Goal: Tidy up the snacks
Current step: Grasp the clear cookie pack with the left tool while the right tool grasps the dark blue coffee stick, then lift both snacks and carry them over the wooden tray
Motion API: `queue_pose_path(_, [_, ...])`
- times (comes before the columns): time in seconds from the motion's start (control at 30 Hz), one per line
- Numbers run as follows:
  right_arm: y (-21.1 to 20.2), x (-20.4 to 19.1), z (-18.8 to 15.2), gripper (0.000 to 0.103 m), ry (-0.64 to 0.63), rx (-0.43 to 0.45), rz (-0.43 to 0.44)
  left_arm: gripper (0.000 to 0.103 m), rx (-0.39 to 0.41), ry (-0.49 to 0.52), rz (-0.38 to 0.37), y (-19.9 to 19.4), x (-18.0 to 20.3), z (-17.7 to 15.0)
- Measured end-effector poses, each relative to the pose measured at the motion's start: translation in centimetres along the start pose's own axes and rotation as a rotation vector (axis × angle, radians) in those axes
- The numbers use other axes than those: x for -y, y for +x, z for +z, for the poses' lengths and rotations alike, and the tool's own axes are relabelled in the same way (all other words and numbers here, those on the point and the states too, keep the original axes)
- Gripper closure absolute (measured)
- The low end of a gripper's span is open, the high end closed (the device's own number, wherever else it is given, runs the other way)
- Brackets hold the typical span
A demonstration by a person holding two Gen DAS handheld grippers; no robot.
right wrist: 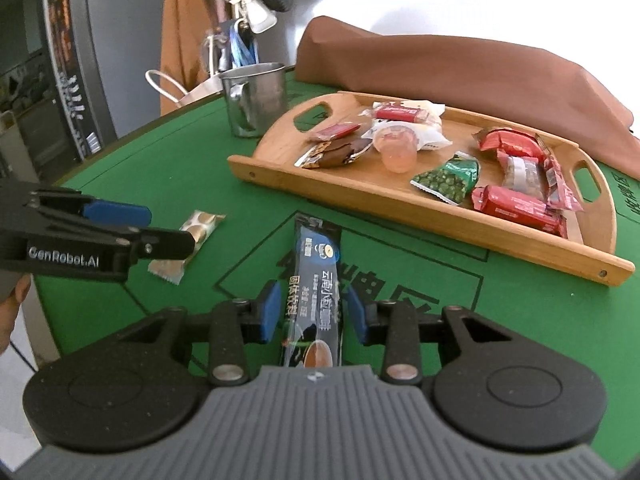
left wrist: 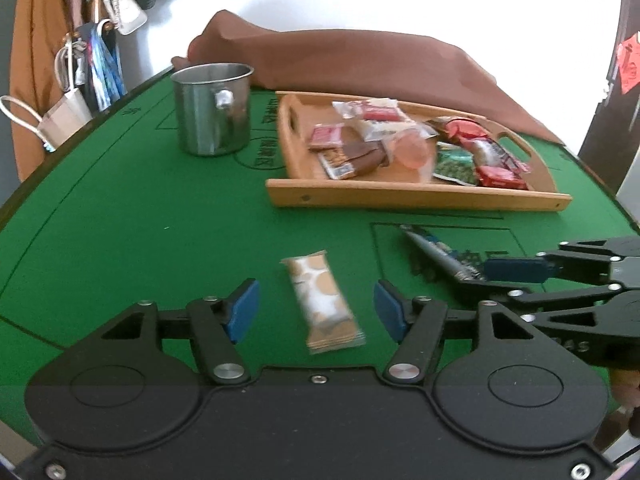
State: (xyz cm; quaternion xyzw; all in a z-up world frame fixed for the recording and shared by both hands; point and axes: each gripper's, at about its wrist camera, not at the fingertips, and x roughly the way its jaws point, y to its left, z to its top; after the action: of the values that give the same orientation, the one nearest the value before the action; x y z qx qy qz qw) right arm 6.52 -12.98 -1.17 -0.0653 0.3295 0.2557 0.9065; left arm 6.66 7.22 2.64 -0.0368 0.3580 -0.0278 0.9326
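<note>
We take the wooden tray (right wrist: 424, 216) as our landmark & work outward from ourselves. Nearest us, on the near side of the tray, two snacks lie on the green table (left wrist: 140, 220), not yet in the tray. The left gripper (left wrist: 316, 308) has its blue pads spread to either side of the beige cookie pack (left wrist: 322, 300), w/ clear green showing btwn pads and wrapper, so nothing is pinched there. The right gripper (right wrist: 312, 312) straddles the dark coffee stick (right wrist: 316, 280); its pads sit close against the packet's sides, but we can't tell if they actually press on it. Both packs sit just short of the tray's near rim, the cookie pack to the left of the stick. In the tray itself approx a dozen items are already in: red wrappers, a green pea bag (right wrist: 448, 178), a pink jelly cup (right wrist: 396, 152), a chocolate bar (right wrist: 340, 152). Left of the tray stands a steel mug (left wrist: 212, 108); behind it lies a brown cloth (left wrist: 360, 60). We judge most of the job done, w/ two packs left.
</note>
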Motion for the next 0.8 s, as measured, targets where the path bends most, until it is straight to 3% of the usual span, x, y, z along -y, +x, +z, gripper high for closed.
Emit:
queue_pose_path(0.17, [0.7,-0.5,0.0,0.058,0.015,0.003,-0.040,0.045,-0.011,-0.017,0.000,1.3,0.5,0.1])
queue_pose_path(0.3, [1.0,-0.9,0.2,0.061,0.018,0.002,-0.072,0.056,-0.022,-0.022,-0.011,2.1,0.8,0.0])
queue_pose_path(0.37, [1.2,-1.2,0.3,0.067,0.013,0.002,-0.090,0.063,-0.023,-0.020,-0.001,2.4,0.9,-0.2])
queue_pose_path(0.43, [1.3,-1.5,0.3,0.069,0.001,0.000,-0.100,0.082,-0.012,-0.004,0.020,2.3,1.1,-0.4])
queue_pose_path(0.8, [-0.2,-1.7,0.4,0.070,-0.017,0.039,-0.144,0.082,0.014,0.003,-0.016,1.5,1.9,0.1])
